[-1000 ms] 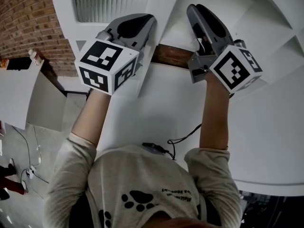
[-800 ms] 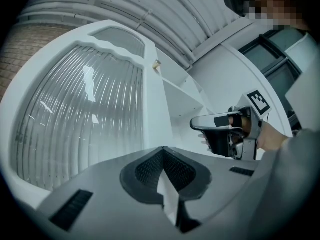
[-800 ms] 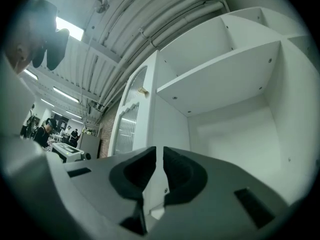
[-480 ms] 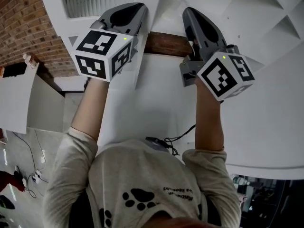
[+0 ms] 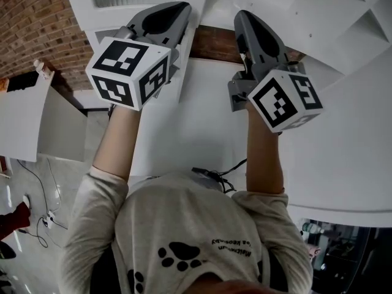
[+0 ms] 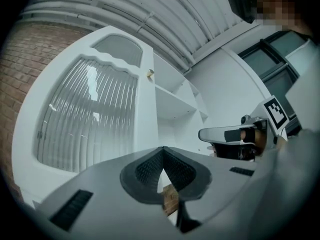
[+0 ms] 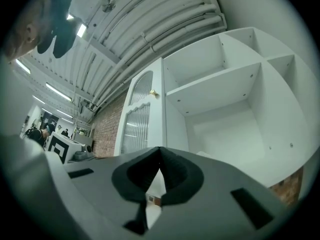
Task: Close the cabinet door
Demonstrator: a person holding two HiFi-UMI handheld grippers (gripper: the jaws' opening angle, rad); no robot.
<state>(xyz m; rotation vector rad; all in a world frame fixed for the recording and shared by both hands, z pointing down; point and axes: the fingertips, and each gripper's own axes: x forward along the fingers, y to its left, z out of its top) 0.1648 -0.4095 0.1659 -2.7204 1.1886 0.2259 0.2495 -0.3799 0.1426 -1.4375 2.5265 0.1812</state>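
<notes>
Lab-like workspace in converted industrial hall: exposed white ceiling pipes point(image 7: 165, 24), long fluorescent strip lights point(image 7: 56, 91), bare red brick wall point(image 5: 33, 23), loose black cables point(image 5: 41, 218) across pale floor point(image 5: 67, 185).

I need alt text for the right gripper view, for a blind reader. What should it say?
The right hand-held gripper, jaws shut and empty, points at a white cabinet with open shelves. Its ribbed-glass door, with a small gold knob, stands open at the left.
</notes>
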